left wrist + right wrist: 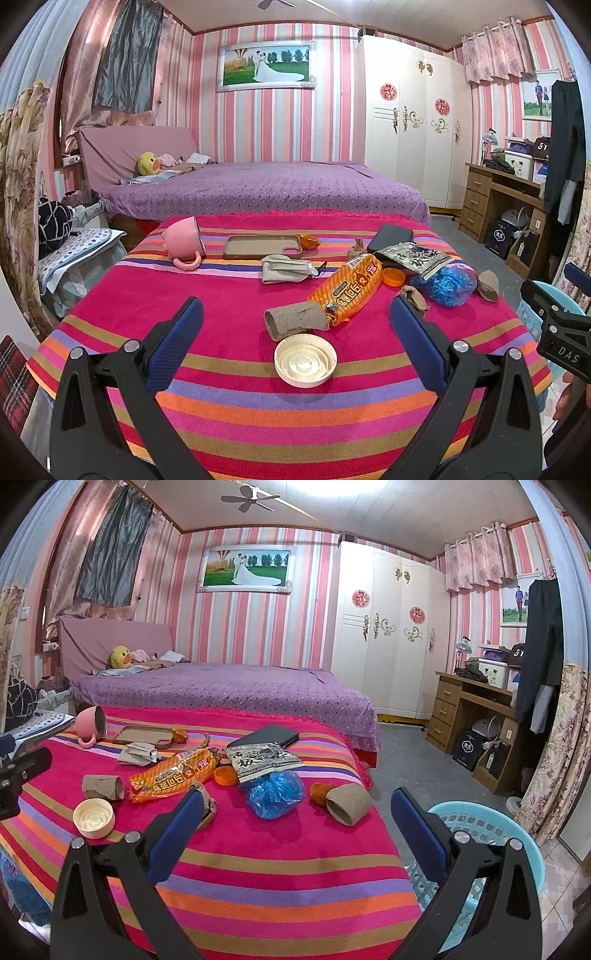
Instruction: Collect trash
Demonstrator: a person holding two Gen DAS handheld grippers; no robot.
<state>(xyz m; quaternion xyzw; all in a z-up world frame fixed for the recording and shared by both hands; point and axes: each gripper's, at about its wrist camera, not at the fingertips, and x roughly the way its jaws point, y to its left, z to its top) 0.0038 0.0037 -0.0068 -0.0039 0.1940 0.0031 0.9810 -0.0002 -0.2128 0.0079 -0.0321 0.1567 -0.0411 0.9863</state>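
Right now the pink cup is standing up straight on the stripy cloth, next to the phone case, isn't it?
Not quite. The pink cup is tipped over on its side, with its opening facing the phone case. It does lie on the stripy cloth next to that case. The left wrist view shows it most clearly, and the right wrist view agrees.
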